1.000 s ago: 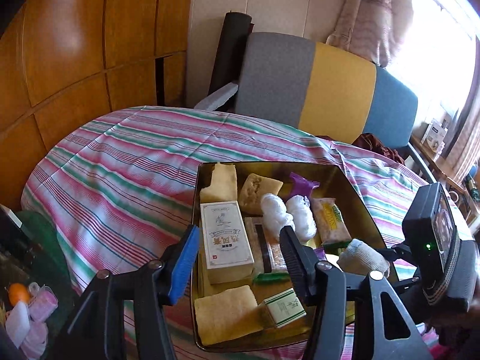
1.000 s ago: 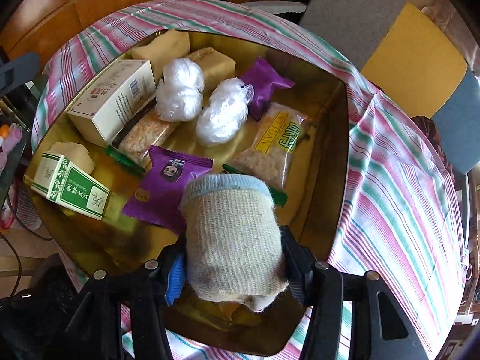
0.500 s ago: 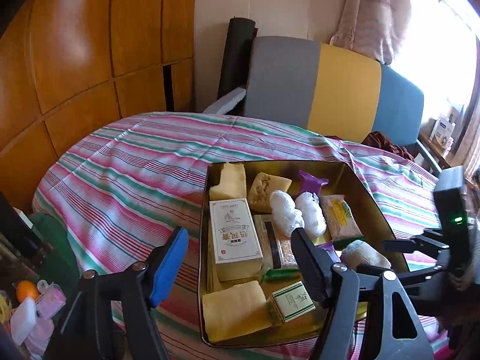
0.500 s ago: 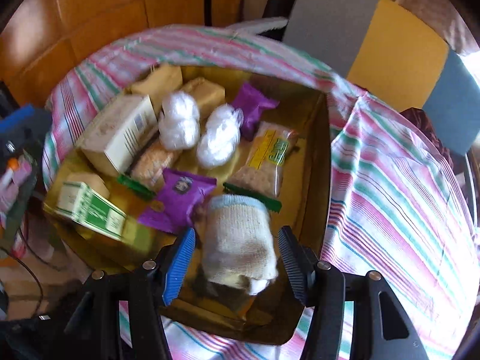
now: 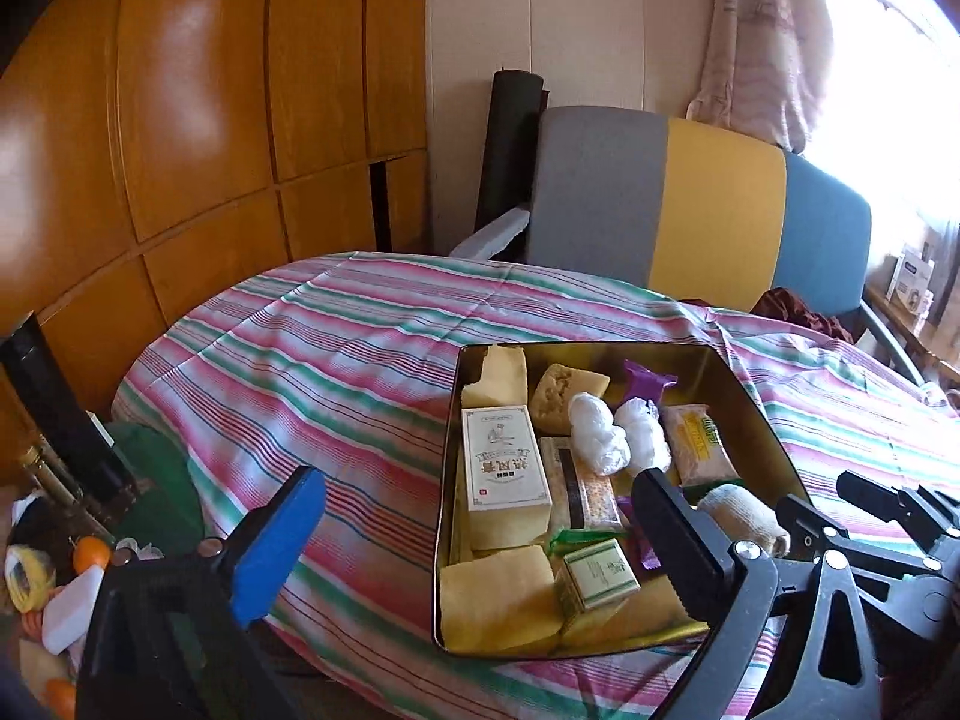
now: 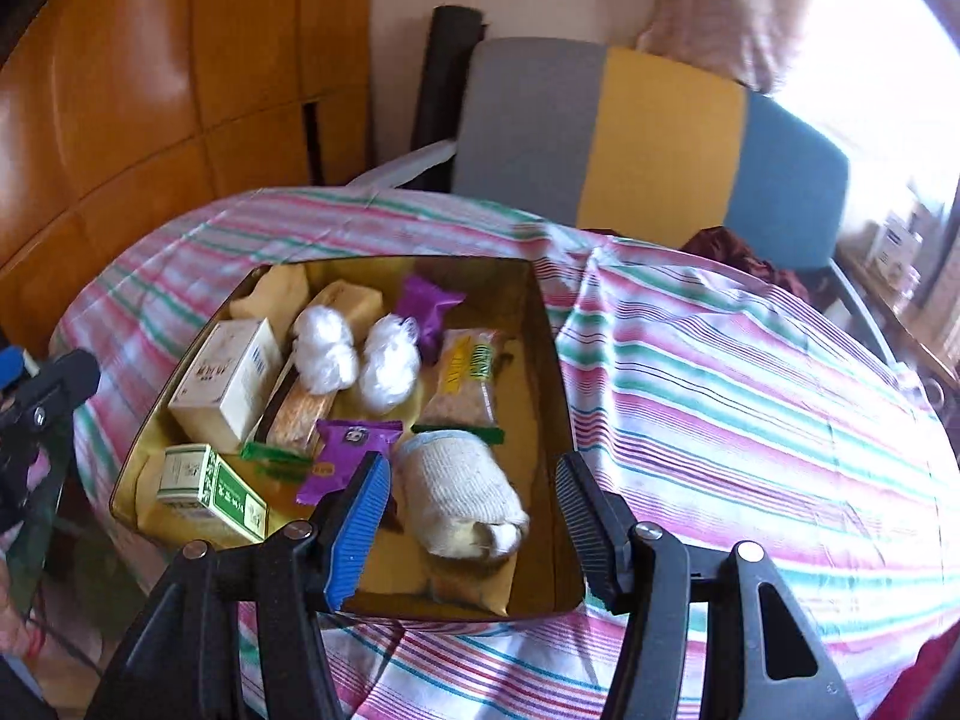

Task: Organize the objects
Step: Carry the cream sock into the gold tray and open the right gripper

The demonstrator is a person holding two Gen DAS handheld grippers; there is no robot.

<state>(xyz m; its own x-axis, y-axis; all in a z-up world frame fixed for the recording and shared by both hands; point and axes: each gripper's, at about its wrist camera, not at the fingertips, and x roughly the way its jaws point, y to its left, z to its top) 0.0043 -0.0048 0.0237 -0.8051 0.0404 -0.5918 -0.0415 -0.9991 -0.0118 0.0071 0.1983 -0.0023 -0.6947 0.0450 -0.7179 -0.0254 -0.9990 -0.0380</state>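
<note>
A gold metal tray (image 5: 447,480) (image 6: 555,396) sits on a striped tablecloth (image 5: 312,360). It holds a white box (image 5: 504,468), a small green-and-white box (image 6: 210,486), purple packets (image 6: 354,450), two white plastic bundles (image 6: 327,348), a cracker packet (image 6: 468,378) and yellow sponges (image 5: 498,600). A rolled beige sock (image 6: 462,498) (image 5: 738,510) lies in the tray's near right corner. My right gripper (image 6: 474,462) hovers open just above it, pads clear of the sock. My left gripper (image 5: 480,480) hangs at the tray's left edge, its jaws opening wide with nothing held between them.
A chair with a grey, yellow and blue back (image 5: 690,198) stands behind the table. Wooden wall panels (image 5: 180,120) fill the left. Clutter with oranges and small containers (image 5: 60,570) lies low at the left. Bare striped cloth stretches right of the tray (image 6: 750,390).
The right gripper let go of the sock, which now lies in the tray, and drew back and up. The left jaws spread much wider and that gripper pulled back slightly.
</note>
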